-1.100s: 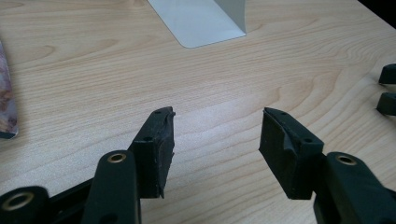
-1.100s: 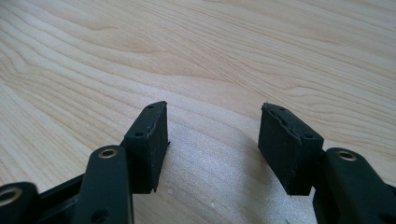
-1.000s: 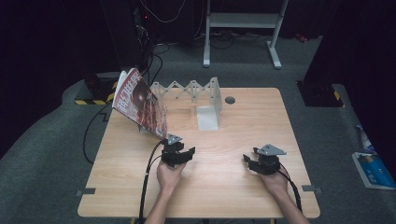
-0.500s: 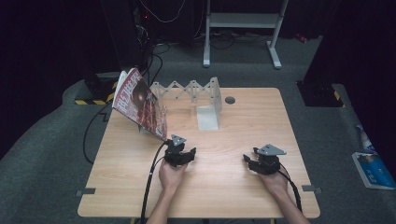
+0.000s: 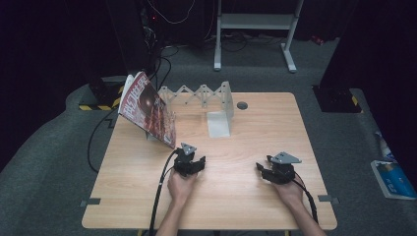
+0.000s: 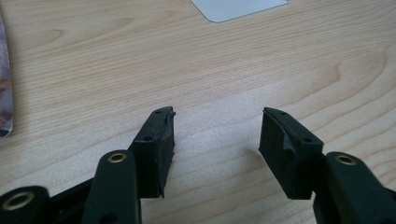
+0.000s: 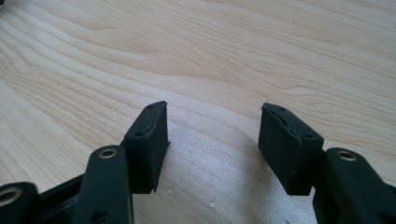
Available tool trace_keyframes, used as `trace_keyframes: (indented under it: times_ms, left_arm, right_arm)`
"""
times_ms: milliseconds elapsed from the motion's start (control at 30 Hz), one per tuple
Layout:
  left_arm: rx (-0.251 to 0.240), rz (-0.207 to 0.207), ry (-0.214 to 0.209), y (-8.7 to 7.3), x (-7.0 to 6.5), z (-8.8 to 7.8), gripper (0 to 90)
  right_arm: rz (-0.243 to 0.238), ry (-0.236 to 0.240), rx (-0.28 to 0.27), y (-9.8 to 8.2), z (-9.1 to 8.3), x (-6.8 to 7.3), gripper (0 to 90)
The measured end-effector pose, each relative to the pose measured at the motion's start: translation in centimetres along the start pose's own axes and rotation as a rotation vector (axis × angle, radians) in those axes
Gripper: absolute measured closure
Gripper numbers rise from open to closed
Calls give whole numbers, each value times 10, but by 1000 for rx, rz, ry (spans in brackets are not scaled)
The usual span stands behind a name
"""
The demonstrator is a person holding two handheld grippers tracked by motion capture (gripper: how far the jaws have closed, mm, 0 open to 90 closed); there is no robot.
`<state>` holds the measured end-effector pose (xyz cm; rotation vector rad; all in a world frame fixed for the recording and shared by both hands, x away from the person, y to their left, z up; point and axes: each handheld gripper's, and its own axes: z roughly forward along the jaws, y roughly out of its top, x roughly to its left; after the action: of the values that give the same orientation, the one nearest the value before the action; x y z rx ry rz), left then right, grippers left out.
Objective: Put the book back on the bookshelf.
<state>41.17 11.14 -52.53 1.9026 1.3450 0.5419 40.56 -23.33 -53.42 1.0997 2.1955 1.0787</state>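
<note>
A person's hands hold two black grippers low over a wooden table (image 5: 236,191). My left gripper (image 5: 191,159) sits left of the middle, close to the lower corner of a red magazine (image 5: 147,109) that leans on a white folding rack (image 5: 199,96). Its jaws stand open over bare wood in the left gripper view (image 6: 217,123). The magazine's edge (image 6: 3,93) shows at the far left there. My right gripper (image 5: 269,169) rests toward the right front. In the right gripper view (image 7: 214,121) its jaws are open with nothing between them.
A white rectangular plate (image 5: 218,124) lies flat behind the left gripper, its corner seen as the white plate (image 6: 236,7). A round grey grommet (image 5: 242,105) is set in the table's far side. Cables trail off the front edge. A blue packet (image 5: 391,178) lies on the floor at right.
The left gripper has shifted slightly toward the magazine. The right gripper has stayed put.
</note>
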Motion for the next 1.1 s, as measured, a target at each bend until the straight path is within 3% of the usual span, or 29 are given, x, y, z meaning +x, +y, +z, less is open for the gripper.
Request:
trace_keyframes:
  times_ms: [300, 733, 1100]
  left_arm:
    - [-22, 58, 39, -4, -7, 3, 428]
    - [-58, 66, 29, -7, -6, 4, 399]
    - [-61, 65, 26, -8, -6, 4, 393]
  right_arm:
    - [1, 0, 1, 0, 0, 0, 426]
    - [6, 1, 3, 0, 0, -1, 418]
    - [6, 2, 2, 0, 0, -1, 417]
